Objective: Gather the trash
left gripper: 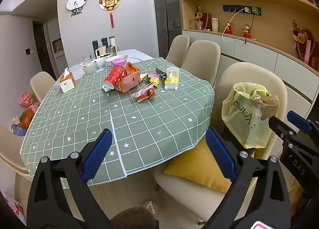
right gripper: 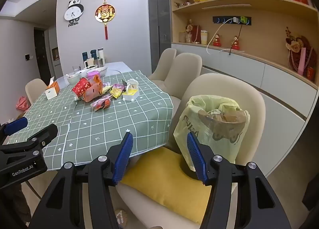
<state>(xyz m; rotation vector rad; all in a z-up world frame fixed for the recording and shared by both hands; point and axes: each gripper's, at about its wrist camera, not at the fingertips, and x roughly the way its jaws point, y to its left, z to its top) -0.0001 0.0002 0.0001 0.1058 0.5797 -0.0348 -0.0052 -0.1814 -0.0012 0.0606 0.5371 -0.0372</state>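
Note:
Snack wrappers lie mid-table: a red and pink one [left gripper: 145,94] [right gripper: 101,104] nearest me, yellow ones [left gripper: 153,79] [right gripper: 117,91] behind it. A red paper cup [left gripper: 115,77] [right gripper: 81,87] lies tipped against an orange pouch [left gripper: 129,80] [right gripper: 92,90]. A bin lined with a yellow bag [left gripper: 248,117] [right gripper: 213,127], with trash in it, stands on the near chair. My left gripper [left gripper: 159,153] is open and empty over the table's near edge. My right gripper [right gripper: 158,157] is open and empty, just in front of the bin.
The table has a green checked cloth [left gripper: 139,129] [right gripper: 111,125]. On it are a tissue box [left gripper: 66,82], a white and yellow holder [left gripper: 171,80] [right gripper: 130,91], bowls and flasks at the far end. A yellow cushion [right gripper: 165,183] lies on the chair. Shelves line the right wall.

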